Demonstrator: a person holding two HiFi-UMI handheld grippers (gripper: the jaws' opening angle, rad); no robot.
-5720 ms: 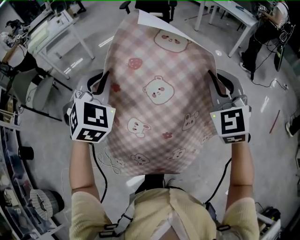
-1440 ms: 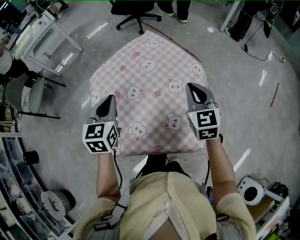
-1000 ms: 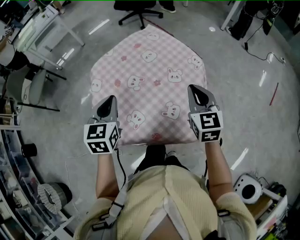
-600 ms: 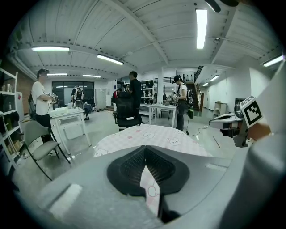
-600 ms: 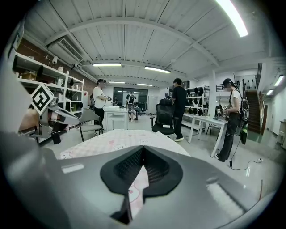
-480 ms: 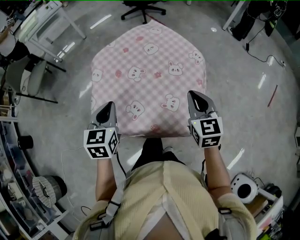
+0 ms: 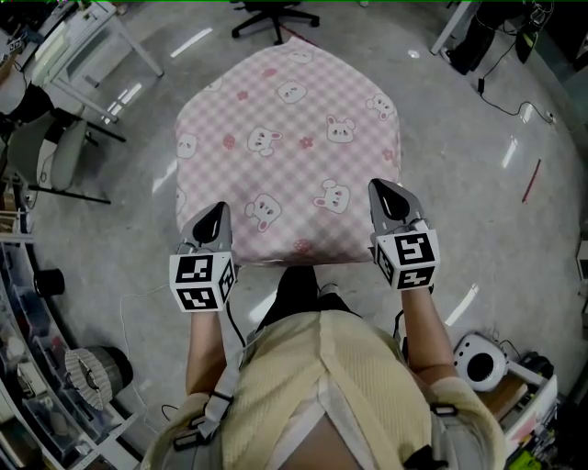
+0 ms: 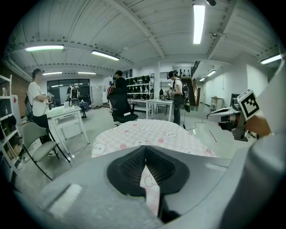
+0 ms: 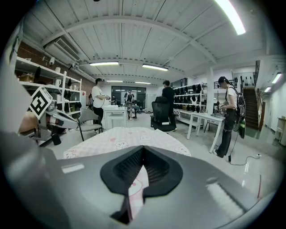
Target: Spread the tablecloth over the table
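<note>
Pinching the left end of the near hem, your left gripper is keeping its jaws pressed together on a strip of the pink checked tablecloth; the left gripper view is showing that strip running down between them. The cloth is lying draped over the table, which is hidden beneath it, and is stretching straight away from both grippers toward the office chair. Your right gripper is clamping the right end of the same hem in the same way. Both grippers are sitting about level at the near edge, well apart, neither clearly nearer. Judgement: with the cloth lying wholly ahead of the jaws, any final tug is needing to come straight back toward you, evenly on both sides.
</note>
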